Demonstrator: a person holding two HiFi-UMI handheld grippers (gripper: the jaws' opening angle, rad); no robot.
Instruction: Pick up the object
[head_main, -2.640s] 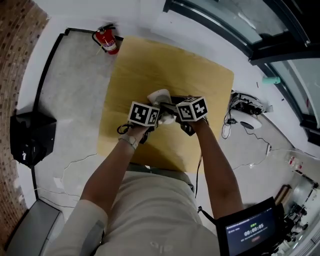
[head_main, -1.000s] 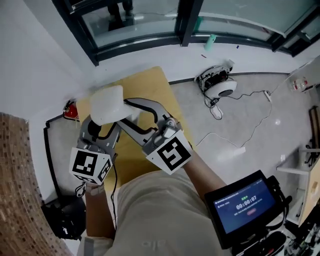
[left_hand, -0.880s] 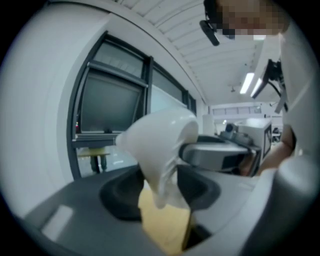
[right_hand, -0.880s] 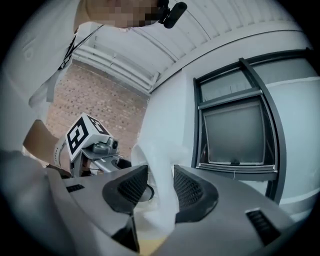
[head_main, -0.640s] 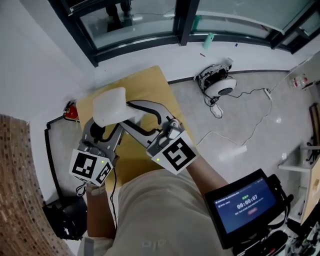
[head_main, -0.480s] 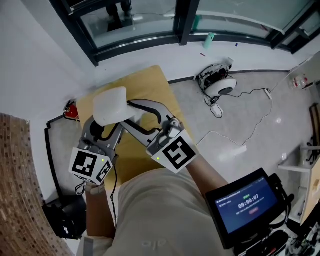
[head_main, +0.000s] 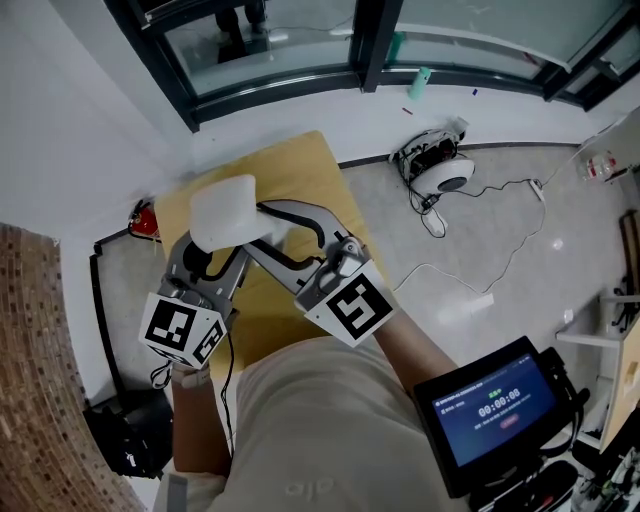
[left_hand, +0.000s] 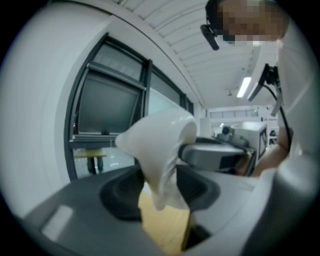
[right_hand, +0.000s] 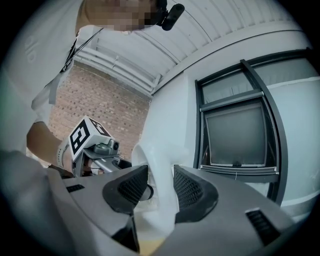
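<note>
A white, thin-walled object with a curved lip (head_main: 222, 210) hangs in the air above the yellow table (head_main: 300, 165). Both grippers have hold of it. The left gripper (head_main: 212, 252) reaches up from below, and in the left gripper view its jaws (left_hand: 157, 187) press on the white object (left_hand: 155, 145) from both sides. My right gripper (head_main: 262, 228) comes in from the right. In the right gripper view it (right_hand: 161, 187) pinches the wall of the white object (right_hand: 159, 160) between its ribbed pads (right_hand: 192, 190). The far side of the object is hidden.
A red fire extinguisher (head_main: 143, 222) stands on the floor left of the table. A white round device with cables (head_main: 440, 172) lies on the floor to the right. A tablet screen (head_main: 495, 410) sits at lower right, and dark window frames (head_main: 280, 75) run along the back.
The white object, on the table 2.6 s ago, has been lifted clear by both grippers and the head view has swung. Over the last second the pair barely drifts.
</note>
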